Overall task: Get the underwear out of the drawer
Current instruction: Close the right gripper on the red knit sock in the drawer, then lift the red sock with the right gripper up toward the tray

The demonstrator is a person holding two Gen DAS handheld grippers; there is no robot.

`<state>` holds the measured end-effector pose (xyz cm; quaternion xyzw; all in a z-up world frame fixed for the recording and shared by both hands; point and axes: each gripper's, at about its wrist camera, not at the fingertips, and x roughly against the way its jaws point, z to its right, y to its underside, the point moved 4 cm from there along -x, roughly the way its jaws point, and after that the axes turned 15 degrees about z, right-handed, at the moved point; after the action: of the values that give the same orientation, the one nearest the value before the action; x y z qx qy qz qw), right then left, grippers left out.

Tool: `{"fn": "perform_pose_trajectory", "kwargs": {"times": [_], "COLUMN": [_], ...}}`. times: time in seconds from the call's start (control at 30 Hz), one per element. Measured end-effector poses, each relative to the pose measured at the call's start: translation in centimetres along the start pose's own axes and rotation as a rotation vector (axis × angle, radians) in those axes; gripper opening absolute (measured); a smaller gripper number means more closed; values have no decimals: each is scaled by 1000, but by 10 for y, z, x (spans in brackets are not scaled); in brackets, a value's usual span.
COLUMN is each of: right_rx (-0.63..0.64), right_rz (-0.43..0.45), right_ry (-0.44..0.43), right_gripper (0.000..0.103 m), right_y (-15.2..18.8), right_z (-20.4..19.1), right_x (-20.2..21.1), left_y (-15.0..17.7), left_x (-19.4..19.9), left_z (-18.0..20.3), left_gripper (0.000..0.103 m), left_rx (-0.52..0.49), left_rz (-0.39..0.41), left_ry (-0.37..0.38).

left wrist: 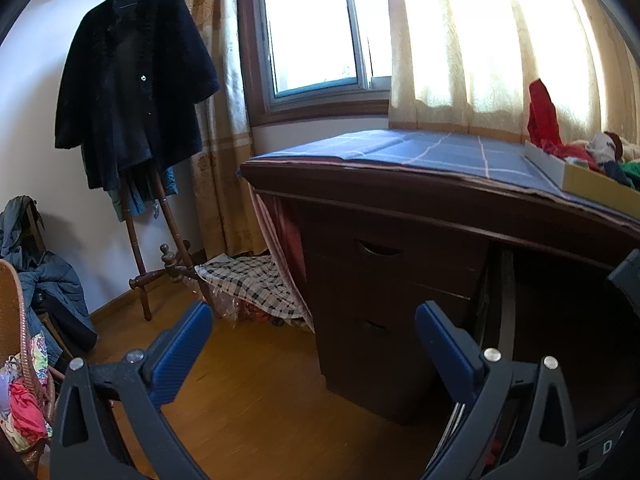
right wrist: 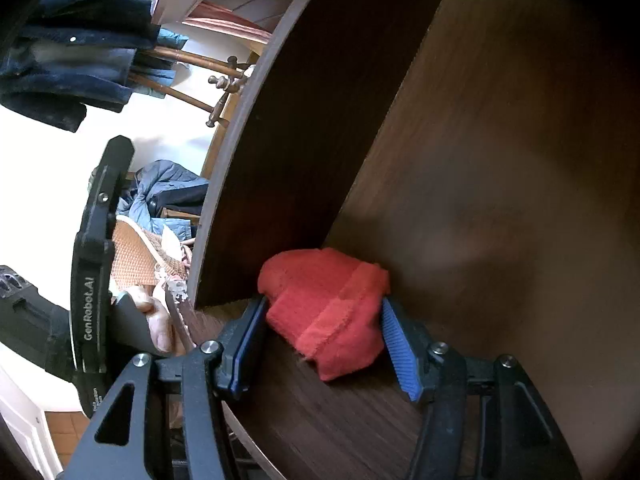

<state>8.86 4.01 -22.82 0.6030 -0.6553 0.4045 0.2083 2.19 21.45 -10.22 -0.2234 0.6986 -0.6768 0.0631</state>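
A folded red underwear [right wrist: 328,280] lies on the floor of the open dark-wood drawer [right wrist: 288,160], in the corner by its side wall. My right gripper [right wrist: 322,306] points down into the drawer with the cloth between its blue pads [right wrist: 396,340]. The pads stand at the cloth's two sides and the cloth does not look squeezed. My left gripper [left wrist: 314,312] is open with nothing between its fingers, held above the floor in front of the desk's drawer stack [left wrist: 384,280]. A hand [right wrist: 158,320] holds that left gripper's body [right wrist: 94,264], seen left of the drawer.
A dark desk [left wrist: 400,184] with a blue checked cloth carries a box of clothes [left wrist: 568,168]. A dark coat [left wrist: 132,92] hangs on a wooden stand to the left. A wicker basket [left wrist: 16,320] and a chair with jackets [left wrist: 48,280] stand at far left.
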Motion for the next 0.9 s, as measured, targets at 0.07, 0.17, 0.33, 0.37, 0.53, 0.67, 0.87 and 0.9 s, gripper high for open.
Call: {"fn": "perform_pose_trajectory", "kwargs": {"times": [0.07, 0.17, 0.33, 0.37, 0.53, 0.67, 0.87, 0.9], "right_rx": [10, 23, 77, 90, 145, 149, 170, 175], "right_rz": [6, 13, 65, 80, 168, 236, 329, 348], "right_ry": [-2, -8, 13, 28, 91, 101, 154, 165], "right_gripper": [53, 49, 42, 41, 37, 37, 36, 36], "right_y": [1, 0, -1, 0, 0, 0, 3, 4], "right_z": [1, -1, -8, -9, -12, -8, -1, 0], "right_x": [3, 5, 13, 15, 30, 43, 63, 67], "left_y": [1, 2, 1, 1, -1, -2, -4, -5], "left_x": [0, -1, 0, 0, 3, 5, 11, 11], "left_z": [0, 2, 1, 2, 3, 6, 7, 6], "left_gripper": [103, 103, 103, 103, 103, 103, 103, 103], "left_rx": [-3, -7, -8, -9, -7, -8, -12, -12], "left_rz": [-5, -8, -6, -5, 3, 8, 16, 17], "left_ry": [-1, -1, 2, 3, 8, 10, 19, 21]}}
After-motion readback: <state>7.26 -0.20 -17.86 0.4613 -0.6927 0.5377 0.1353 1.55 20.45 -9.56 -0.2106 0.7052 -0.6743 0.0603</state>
